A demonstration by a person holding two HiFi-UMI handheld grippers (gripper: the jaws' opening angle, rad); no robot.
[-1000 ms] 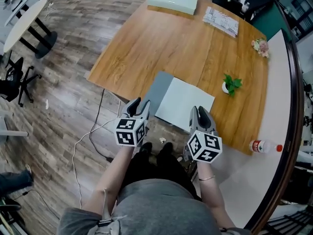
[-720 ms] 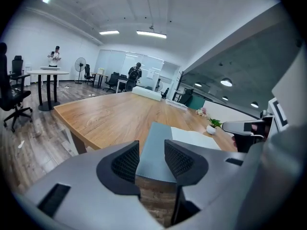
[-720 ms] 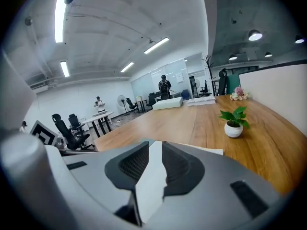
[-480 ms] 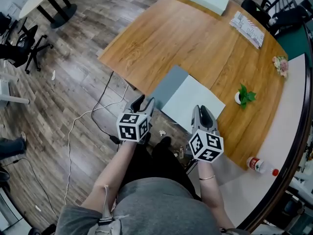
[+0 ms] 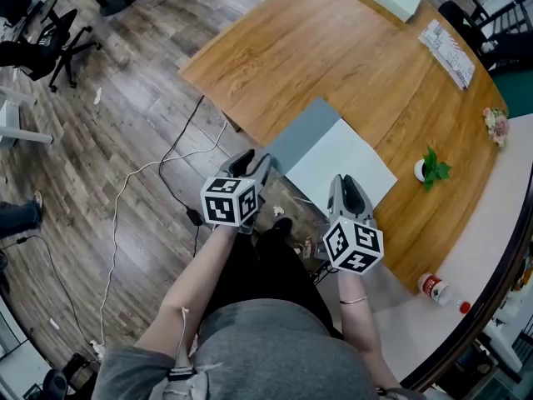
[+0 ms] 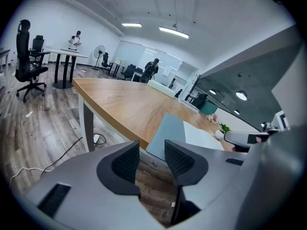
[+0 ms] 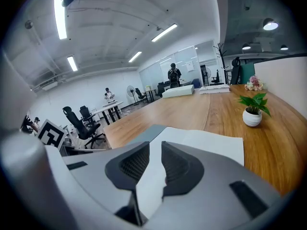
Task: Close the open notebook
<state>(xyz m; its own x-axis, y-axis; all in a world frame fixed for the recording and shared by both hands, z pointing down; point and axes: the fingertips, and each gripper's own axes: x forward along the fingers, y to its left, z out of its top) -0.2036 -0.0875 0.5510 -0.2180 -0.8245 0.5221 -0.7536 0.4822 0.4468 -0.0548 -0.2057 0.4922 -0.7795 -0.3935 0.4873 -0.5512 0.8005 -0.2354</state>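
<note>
Here, the open notebook (image 5: pixel 333 161) lies flat at the near edge of the wooden counter (image 5: pixel 333 65), grey cover on the left and blank white page on the right; further right, a small white pot (image 5: pixel 422 172) holds a green plant. My left hand-held gripper (image 5: pixel 252 167) hangs off the counter's edge over the floor, just beside the grey cover, jaws apart and empty. My right hand-held gripper (image 5: pixel 347 186) tilts down over the page's near edge, jaws narrowly apart, just eased closer, nothing between them.
</note>
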